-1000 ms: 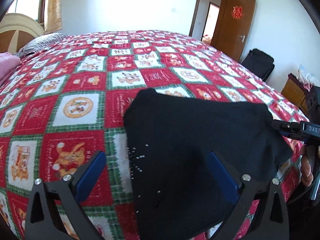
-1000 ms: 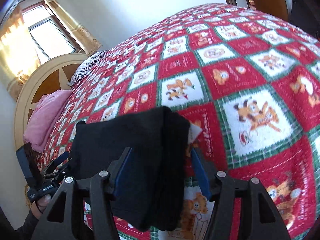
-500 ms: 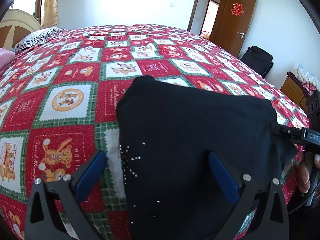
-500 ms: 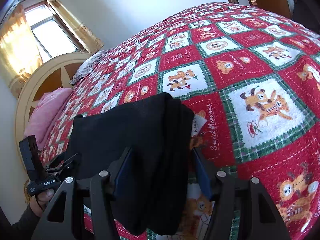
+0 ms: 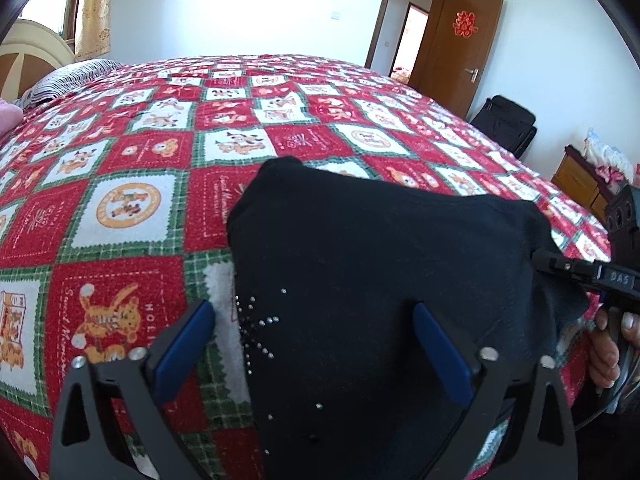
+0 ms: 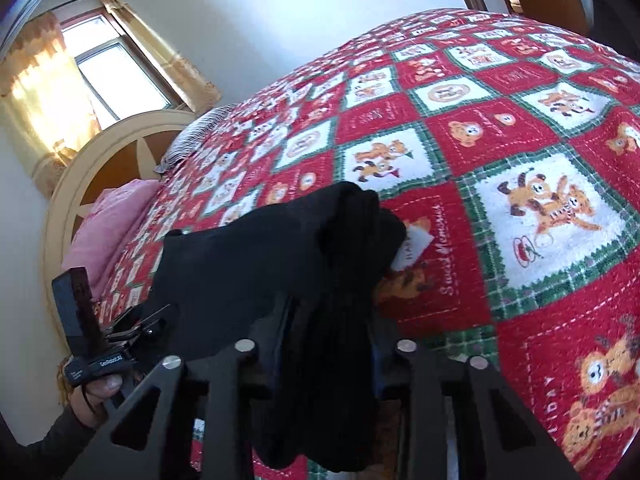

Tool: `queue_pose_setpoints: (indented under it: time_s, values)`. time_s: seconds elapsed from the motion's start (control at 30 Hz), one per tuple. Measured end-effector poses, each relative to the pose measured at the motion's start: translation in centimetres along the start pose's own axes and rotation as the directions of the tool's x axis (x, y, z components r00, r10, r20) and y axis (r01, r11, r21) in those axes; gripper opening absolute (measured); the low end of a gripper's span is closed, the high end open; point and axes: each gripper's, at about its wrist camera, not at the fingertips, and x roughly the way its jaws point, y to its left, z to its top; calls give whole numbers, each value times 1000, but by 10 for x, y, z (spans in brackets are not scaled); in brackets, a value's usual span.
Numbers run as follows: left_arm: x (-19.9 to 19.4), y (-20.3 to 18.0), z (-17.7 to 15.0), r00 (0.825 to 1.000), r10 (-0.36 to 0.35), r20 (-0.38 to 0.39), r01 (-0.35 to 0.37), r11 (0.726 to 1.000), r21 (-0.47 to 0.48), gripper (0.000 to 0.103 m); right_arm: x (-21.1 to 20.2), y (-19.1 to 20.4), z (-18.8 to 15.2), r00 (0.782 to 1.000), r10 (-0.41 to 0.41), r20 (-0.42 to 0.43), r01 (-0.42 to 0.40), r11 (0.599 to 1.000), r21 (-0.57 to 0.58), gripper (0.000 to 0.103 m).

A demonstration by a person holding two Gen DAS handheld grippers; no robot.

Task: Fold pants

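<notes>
Black pants [image 5: 380,260] lie folded near the front edge of the bed, small silver studs on their left part. My left gripper [image 5: 312,350] hovers over their near left edge, jaws wide and just closing; one pad is over the quilt, the other over the cloth, neither pressing. In the right wrist view the pants [image 6: 248,256] end in a thick folded edge with a white label [image 6: 414,246] beneath. My right gripper [image 6: 328,332] is closing on that thick edge, the cloth bunched tight between its fingers. Each gripper shows in the other's view, held by a hand: right gripper [image 5: 580,272], left gripper [image 6: 92,356].
A red, green and white bear quilt [image 5: 132,200] covers the bed. A pink blanket [image 6: 108,224] and striped pillow lie by the headboard [image 6: 80,172]. A black bag [image 5: 504,124], a wooden nightstand [image 5: 576,180] and an open door [image 5: 460,40] stand at the right.
The right gripper's jaws have narrowed onto the thick folded edge of the pants. The left gripper has stayed over the pants' left edge with jaws wide.
</notes>
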Motion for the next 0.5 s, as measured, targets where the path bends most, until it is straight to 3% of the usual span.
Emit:
queue_pose_setpoints:
  time_s: [0.07, 0.13, 0.2, 0.33, 0.5]
  values:
    - [-4, 3, -1, 1000, -24, 10, 24, 1000, 2, 86, -2, 4, -1, 1000, 0, 5, 0, 1000, -14, 30]
    - [-6, 6, 0, 997, -70, 17, 70, 998, -9, 68, -5, 7, -1, 1000, 6, 16, -6, 1000, -20, 29]
    - [-8, 12, -1, 995, -98, 24, 98, 995, -24, 59, -10, 10, -1, 999, 11, 30, -10, 1000, -27, 28]
    - [-14, 21, 1, 986, -158, 48, 161, 985, -68, 26, -24, 30, -3, 998, 9, 66, -4, 997, -78, 28]
    - [-28, 29, 5, 982, -172, 82, 179, 980, -88, 12, -36, 61, 4, 996, 26, 90, -12, 988, -155, 27]
